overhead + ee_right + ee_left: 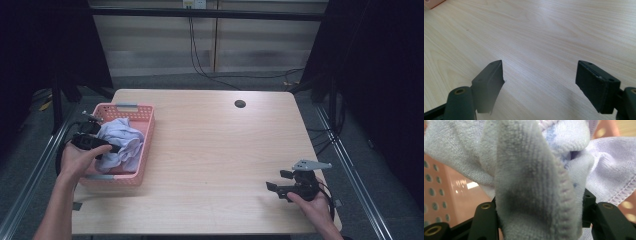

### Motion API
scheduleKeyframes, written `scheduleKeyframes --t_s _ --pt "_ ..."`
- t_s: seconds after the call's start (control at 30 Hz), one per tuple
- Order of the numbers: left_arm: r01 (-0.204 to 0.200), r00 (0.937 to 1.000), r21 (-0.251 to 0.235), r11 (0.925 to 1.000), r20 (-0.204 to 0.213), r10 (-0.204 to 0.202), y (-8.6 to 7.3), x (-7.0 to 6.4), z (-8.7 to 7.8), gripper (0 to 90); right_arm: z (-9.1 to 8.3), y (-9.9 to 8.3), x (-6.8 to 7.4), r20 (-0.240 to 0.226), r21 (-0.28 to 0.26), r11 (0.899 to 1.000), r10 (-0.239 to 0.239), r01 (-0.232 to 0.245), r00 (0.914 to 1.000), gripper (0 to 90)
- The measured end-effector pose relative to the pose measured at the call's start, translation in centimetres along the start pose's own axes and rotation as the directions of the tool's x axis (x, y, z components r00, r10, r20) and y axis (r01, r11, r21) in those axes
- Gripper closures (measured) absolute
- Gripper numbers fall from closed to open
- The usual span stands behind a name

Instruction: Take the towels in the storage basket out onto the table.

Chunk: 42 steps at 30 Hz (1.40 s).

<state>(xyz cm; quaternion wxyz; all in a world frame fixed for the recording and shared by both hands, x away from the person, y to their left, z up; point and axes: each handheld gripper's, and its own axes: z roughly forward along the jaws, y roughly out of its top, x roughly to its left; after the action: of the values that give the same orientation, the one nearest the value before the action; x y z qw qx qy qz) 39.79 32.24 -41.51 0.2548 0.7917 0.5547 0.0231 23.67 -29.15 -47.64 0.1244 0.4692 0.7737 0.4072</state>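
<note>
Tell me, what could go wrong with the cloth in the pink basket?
1. The left gripper pinches just one thick fold of the lavender cloth, so that fold might slip out when lifted.
2. The cloth is bunched inside the pink basket, near the table's left edge; a snagged pull could drag or tip the basket.
3. The right gripper sits open and far away, so nothing steadies the basket.

Crumpled lavender towel [121,141] bunched in pink basket [145,145].

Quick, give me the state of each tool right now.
Left tool: shut on the pale lilac terry cloth, over the pink perforated plastic basket.
Right tool: open, holding nothing, above the light wooden table.
</note>
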Motion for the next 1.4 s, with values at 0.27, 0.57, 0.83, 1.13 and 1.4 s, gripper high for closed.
scheduleKeyframes --t_s 0.27,0.57,0.83,1.13,1.4 --pt "0.014 0.9988 -0.107 0.9942 0.047 -0.009 -0.3 0.5 -3.2 44.4 0.1 0.0 0.0 -0.005 0.004 1.0 0.003 -0.003 1.0 22.0" --pt "0.007 0.999 -0.181 0.9835 0.044 0.001 -0.9 0.5 -5.1 44.2 0.1 0.0 -0.1 -0.004 0.001 1.0 0.005 -0.005 1.0 21.8" --pt "-0.002 0.9987 -0.216 0.9765 0.049 0.012 -0.8 0.3 -6.8 44.2 0.0 0.0 -0.1 -0.004 0.003 1.0 0.008 -0.008 1.0 21.8" --pt "-0.004 0.9981 -0.287 0.9578 0.058 0.021 -0.9 -0.3 -8.9 44.2 0.0 0.0 -0.1 -0.004 0.005 1.0 0.006 -0.006 1.0 21.6" --pt "-0.029 0.9965 -0.33 0.9436 0.065 0.053 -0.8 -1.6 -10.6 43.9 0.0 0.0 -0.1 -0.005 0.006 1.0 0.007 -0.007 1.0 21.6"
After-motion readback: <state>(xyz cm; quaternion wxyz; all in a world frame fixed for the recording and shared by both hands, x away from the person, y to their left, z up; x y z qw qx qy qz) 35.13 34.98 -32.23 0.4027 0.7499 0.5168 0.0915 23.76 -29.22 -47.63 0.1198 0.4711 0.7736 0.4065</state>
